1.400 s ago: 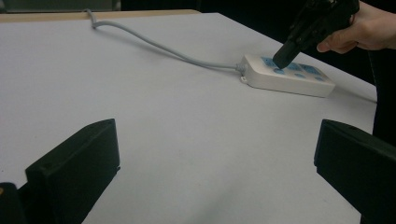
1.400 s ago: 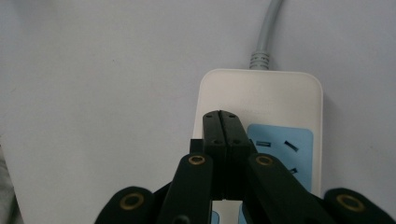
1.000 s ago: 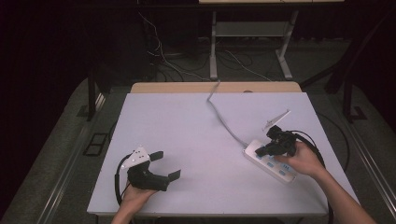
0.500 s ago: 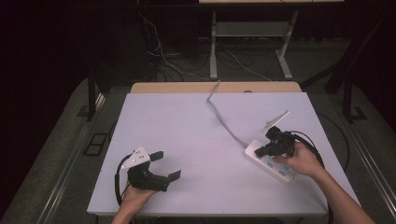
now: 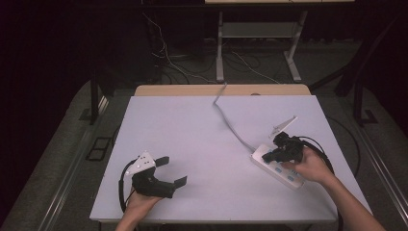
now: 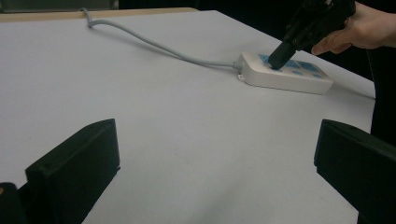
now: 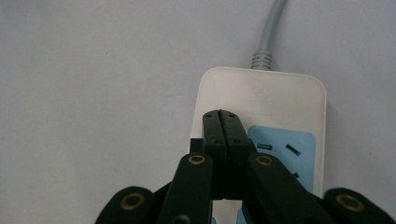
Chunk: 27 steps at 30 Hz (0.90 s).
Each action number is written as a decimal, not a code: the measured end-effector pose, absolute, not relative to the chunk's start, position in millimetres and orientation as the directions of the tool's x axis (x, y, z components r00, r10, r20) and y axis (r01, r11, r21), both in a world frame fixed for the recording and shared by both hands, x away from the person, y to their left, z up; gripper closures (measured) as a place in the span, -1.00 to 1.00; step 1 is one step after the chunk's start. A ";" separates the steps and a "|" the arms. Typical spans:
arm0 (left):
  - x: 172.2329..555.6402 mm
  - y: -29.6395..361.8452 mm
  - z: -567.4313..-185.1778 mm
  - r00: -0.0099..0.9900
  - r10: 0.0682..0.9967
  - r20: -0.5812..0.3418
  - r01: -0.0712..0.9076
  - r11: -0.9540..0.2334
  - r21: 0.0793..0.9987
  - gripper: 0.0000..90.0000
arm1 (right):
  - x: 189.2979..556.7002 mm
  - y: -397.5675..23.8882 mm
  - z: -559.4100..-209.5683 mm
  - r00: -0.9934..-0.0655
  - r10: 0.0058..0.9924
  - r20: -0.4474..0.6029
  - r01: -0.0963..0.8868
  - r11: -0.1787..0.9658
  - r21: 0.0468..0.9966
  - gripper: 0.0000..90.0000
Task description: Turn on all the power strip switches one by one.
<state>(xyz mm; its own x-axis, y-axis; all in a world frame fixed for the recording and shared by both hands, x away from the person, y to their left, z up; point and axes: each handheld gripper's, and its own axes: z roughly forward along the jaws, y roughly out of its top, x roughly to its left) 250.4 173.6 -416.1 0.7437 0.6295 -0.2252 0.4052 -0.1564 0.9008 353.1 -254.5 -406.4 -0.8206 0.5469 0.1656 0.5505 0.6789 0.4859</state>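
I am pressing the closed tips of my right gripper (image 7: 223, 122) on the white plastic power strip with blue sockets (image 5: 277, 165), holding nothing, at the end where its grey cable (image 5: 229, 122) is entering. The strip is lying flat on the white table (image 5: 192, 130). My left gripper (image 5: 169, 170) is resting well apart from the strip, its jaws standing wide open and empty.

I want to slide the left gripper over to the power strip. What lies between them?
Bare white table between left gripper and power strip, per the high view.
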 end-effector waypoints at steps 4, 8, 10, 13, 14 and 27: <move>250.5 174.0 -416.0 0.744 0.629 -0.226 0.405 -0.155 0.901 -1.00 | 352.9 -255.1 -407.0 -0.819 0.548 0.169 0.553 0.675 0.489 1.00; 251.4 174.1 -416.6 0.743 0.629 -0.227 0.408 -0.158 0.899 -1.00 | 351.6 -255.2 -407.3 -0.823 0.545 0.159 0.544 0.676 0.497 1.00; 251.5 173.6 -416.6 0.745 0.628 -0.226 0.408 -0.160 0.899 -1.00 | 351.4 -255.2 -407.3 -0.823 0.545 0.158 0.543 0.676 0.498 1.00; 250.9 173.5 -416.5 0.744 0.629 -0.227 0.407 -0.157 0.900 -1.00 | 352.2 -256.4 -407.5 -0.823 0.544 0.164 0.545 0.672 0.501 1.00; 251.0 173.9 -416.6 0.743 0.630 -0.227 0.408 -0.156 0.900 -1.00 | 352.2 -256.4 -407.5 -0.823 0.544 0.164 0.545 0.672 0.501 1.00; 252.3 175.4 -416.8 0.740 0.631 -0.232 0.410 -0.151 0.899 -1.00 | 355.0 -258.3 -405.6 -0.810 0.557 0.185 0.567 0.662 0.490 1.00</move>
<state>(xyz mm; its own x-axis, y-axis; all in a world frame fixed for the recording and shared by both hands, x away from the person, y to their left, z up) 252.3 175.4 -416.8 0.7403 0.6309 -0.2322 0.4104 -0.1505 0.8994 355.0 -258.3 -405.6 -0.8099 0.5566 0.1851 0.5670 0.6621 0.4900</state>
